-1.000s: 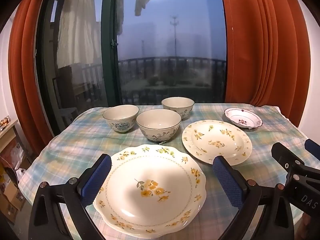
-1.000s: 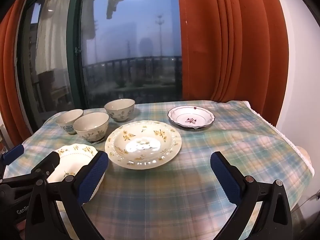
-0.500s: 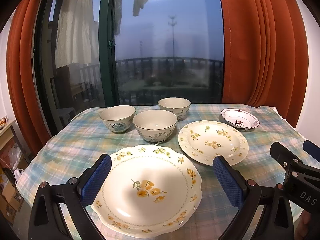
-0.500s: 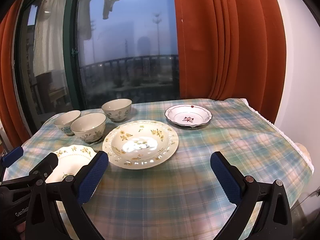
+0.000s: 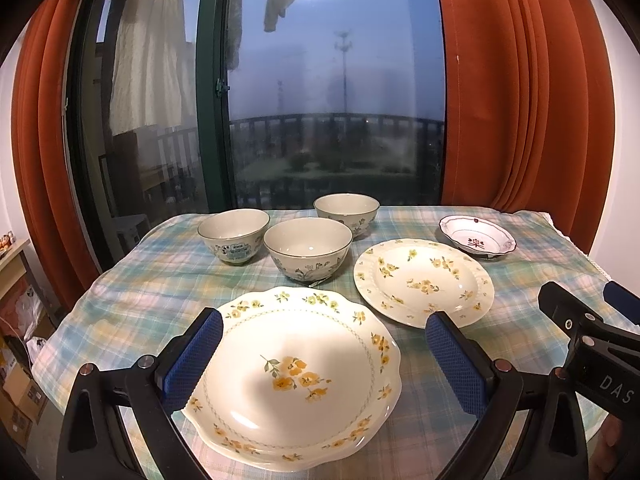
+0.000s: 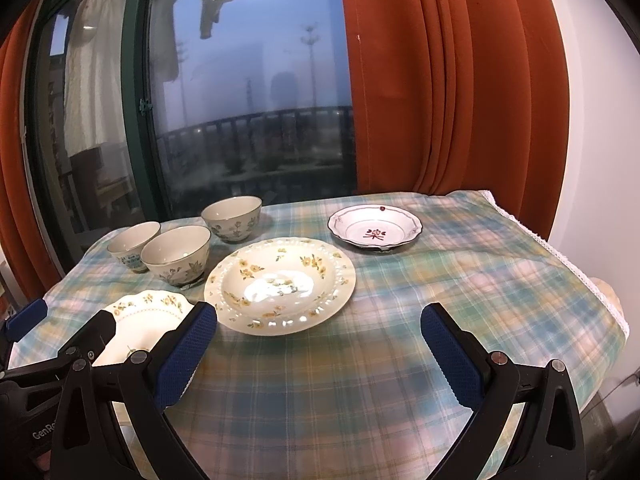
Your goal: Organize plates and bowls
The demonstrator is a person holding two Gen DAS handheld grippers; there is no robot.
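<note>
A scalloped plate with yellow flowers (image 5: 296,376) lies nearest, between the wide-apart blue fingers of my open left gripper (image 5: 320,330), which hovers above it. Behind it to the right sits a round yellow-flowered plate (image 5: 424,280) (image 6: 280,284), and farther right a small red-flowered dish (image 5: 476,236) (image 6: 374,226). Three bowls stand in a cluster at the back: a left bowl (image 5: 234,236), a middle bowl (image 5: 308,248) (image 6: 176,256) and a far bowl (image 5: 346,214) (image 6: 232,218). My right gripper (image 6: 318,330) is open over bare cloth, holding nothing.
The table wears a green plaid cloth (image 6: 440,280) with a lace edge on the right. Orange curtains (image 6: 440,80) and a dark window (image 5: 336,100) stand behind the table. Boxes (image 5: 20,396) sit on the floor at the left. Bare cloth spreads at the front right.
Both grippers have drifted slightly back and up, so the dishes sit a little lower and farther in view. Nothing on the table has moved.
</note>
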